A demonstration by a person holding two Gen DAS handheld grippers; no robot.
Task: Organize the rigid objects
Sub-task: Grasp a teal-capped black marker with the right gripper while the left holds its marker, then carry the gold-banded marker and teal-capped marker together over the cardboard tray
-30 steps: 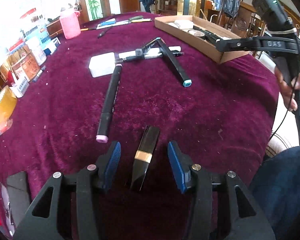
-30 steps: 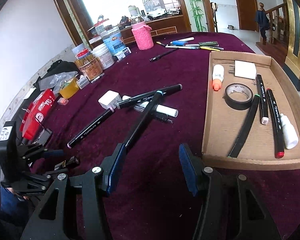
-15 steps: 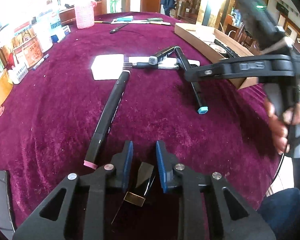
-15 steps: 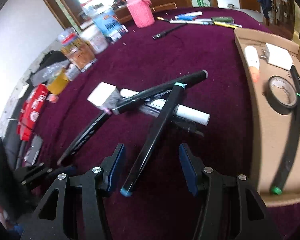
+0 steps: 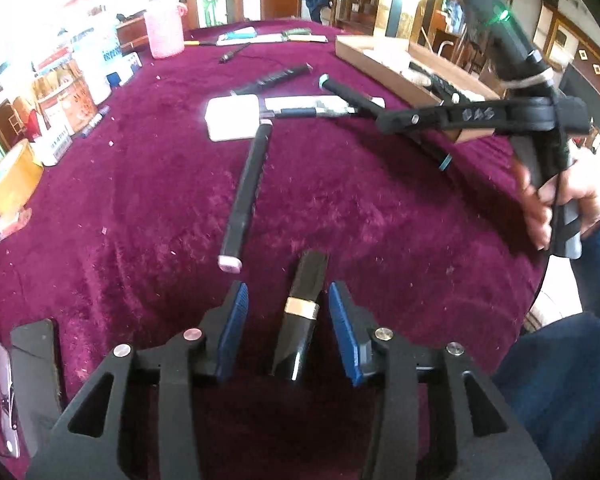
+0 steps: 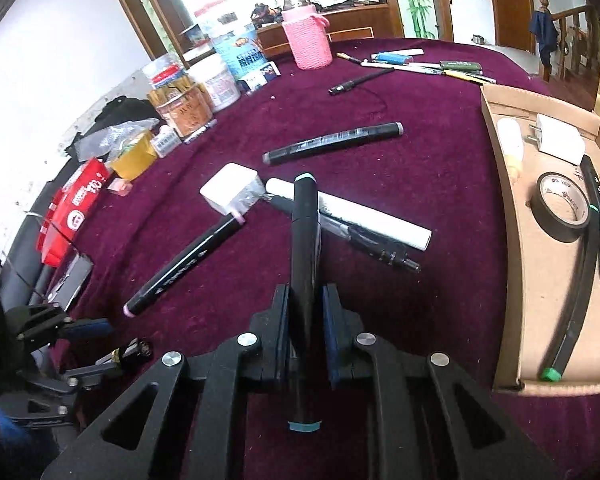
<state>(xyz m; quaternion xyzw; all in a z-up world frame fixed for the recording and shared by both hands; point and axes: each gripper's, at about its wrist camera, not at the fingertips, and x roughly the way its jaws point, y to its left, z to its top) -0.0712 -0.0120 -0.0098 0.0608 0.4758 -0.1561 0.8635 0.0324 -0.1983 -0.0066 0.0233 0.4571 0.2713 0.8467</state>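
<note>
Two grippers, one marker pinched

Two grippers are at work over the counter (image 6: 440, 184), which is covered in a maroon cloth. The right gripper (image 6: 306, 312) has just been closing, and its fingers (image 6: 282, 320) are now pressed onto the teal marker (image 6: 304, 264), pinching the barrel between the middle and its near end. The far tip of that marker is lying across a white tube (image 6: 360, 216) and a dark pen (image 6: 376, 248). The left gripper (image 5: 286, 320) has just been opening; its fingers (image 5: 230, 324) are spread on either side of a black tube (image 5: 300, 316) with a gold band, and the pads are not touching it. A pink marker (image 5: 246, 192) lies just ahead, its far end by a white adapter (image 5: 232, 116).

The cardboard tray (image 6: 512, 280) to the right already holds tape, markers and another adapter, so sorting seems partly done.

Risks are judged as follows. Because the marker is gripped off-centre, it could pivot or slip when lifted. Its far tip could drag the white tube and pen, rolling them across the cloth. The black tube, unheld, could be nudged by the left fingers.
</note>
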